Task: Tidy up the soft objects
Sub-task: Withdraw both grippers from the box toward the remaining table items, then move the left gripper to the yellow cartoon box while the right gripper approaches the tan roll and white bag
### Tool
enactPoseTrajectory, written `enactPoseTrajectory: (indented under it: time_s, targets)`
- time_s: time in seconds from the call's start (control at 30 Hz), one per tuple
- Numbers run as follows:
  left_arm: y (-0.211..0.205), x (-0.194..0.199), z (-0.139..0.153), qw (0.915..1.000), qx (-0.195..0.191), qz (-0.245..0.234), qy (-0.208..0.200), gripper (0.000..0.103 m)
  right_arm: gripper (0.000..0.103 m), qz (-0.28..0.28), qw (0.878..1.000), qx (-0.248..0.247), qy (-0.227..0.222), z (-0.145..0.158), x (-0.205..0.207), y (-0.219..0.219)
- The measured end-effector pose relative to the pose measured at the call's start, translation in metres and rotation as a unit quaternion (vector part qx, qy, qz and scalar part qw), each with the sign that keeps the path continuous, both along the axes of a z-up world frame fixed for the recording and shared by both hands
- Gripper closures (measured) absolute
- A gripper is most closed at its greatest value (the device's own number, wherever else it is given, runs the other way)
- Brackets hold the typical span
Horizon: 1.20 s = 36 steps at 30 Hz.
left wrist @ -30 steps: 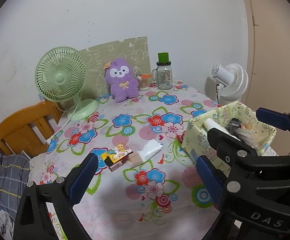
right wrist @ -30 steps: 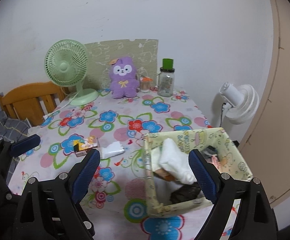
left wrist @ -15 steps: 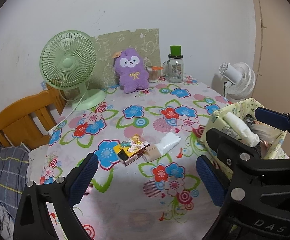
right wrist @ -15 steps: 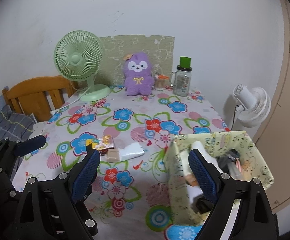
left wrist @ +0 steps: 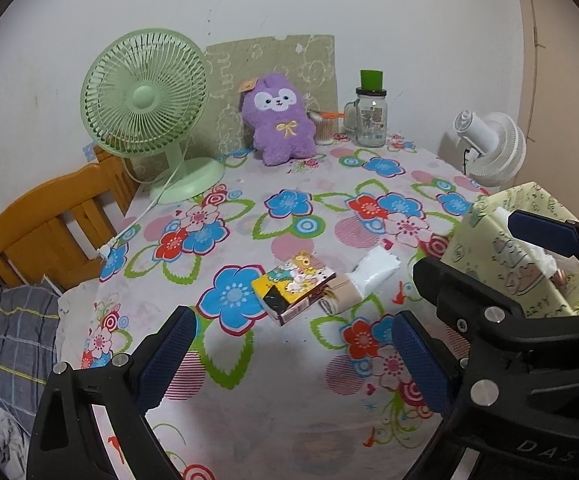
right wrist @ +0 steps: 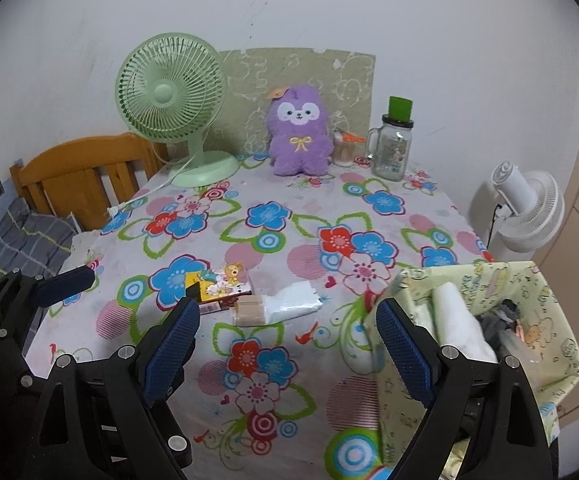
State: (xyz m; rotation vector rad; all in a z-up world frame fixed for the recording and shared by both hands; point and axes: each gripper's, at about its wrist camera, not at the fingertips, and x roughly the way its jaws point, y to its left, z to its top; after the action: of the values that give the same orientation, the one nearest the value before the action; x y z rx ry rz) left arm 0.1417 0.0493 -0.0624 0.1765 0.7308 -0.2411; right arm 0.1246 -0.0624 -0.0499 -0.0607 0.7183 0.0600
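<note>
A purple plush toy (left wrist: 279, 120) (right wrist: 299, 132) stands upright at the back of the flowered table. Mid-table lie a cartoon-printed box (left wrist: 293, 286) (right wrist: 219, 286), a small beige pack (left wrist: 339, 300) (right wrist: 249, 310) and a white soft packet (left wrist: 371, 272) (right wrist: 291, 304), all touching in a row. A pale green fabric bin (left wrist: 489, 248) (right wrist: 489, 270) sits at the right edge, holding a white cloth (right wrist: 457, 320) and darker items. My left gripper (left wrist: 293, 360) hovers open just short of the box. My right gripper (right wrist: 289, 346) is open too, beside the bin's left wall. Neither holds anything.
A green desk fan (left wrist: 145, 100) with its cord stands back left. A glass jar with a green lid (left wrist: 371, 120) and a small toothpick holder (left wrist: 323, 130) are back right. A wooden chair (left wrist: 49, 232) is on the left, a white fan (left wrist: 493, 148) beyond the right edge.
Both grippers have moved forward over the table and a little lower, so the box and packets are closer. The bin has slid toward the right of both views. Jaws unchanged.
</note>
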Motion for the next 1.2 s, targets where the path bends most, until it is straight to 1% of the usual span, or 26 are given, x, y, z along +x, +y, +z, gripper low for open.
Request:
enactPoseTrajectory:
  time_s: [0.27,0.37,0.5,0.63,0.73,0.93,1.0,1.1,1.2]
  targets:
    - [0.006,0.014,-0.011,0.9999,-0.001,-0.004,0.013,0.004,0.011,0.007,1.000,-0.001,0.014,-0.013,0.017,0.007]
    - [0.006,0.023,-0.016,0.9996,-0.002,-0.006,0.026,0.004,0.011,0.006,1.000,-0.001,0.020,-0.017,0.024,0.009]
    - [0.007,0.030,-0.021,0.9995,-0.005,-0.009,0.028,0.004,0.011,0.005,1.000,0.002,0.026,-0.023,0.033,0.009]
    - [0.007,0.037,-0.026,0.9996,-0.001,-0.018,0.023,0.009,0.011,0.002,0.999,0.004,0.033,-0.030,0.041,0.011]
    - [0.007,0.043,-0.030,0.9993,-0.003,-0.025,0.026,0.010,0.011,0.002,0.999,0.006,0.037,-0.034,0.047,0.012]
    - [0.002,0.049,-0.038,0.9990,0.015,-0.040,0.016,0.010,0.011,0.010,0.999,-0.004,0.049,-0.044,0.061,0.014]
    - [0.000,0.053,-0.040,0.9986,0.022,-0.045,0.018,0.010,0.011,0.010,0.999,-0.002,0.052,-0.047,0.064,0.014]
    - [0.001,0.059,-0.045,0.9983,0.020,-0.047,0.027,0.010,0.011,0.007,0.998,0.006,0.059,-0.052,0.070,0.011]
    - [-0.002,0.064,-0.049,0.9977,0.031,-0.053,0.028,0.010,0.011,0.007,0.998,0.006,0.063,-0.058,0.076,0.010]
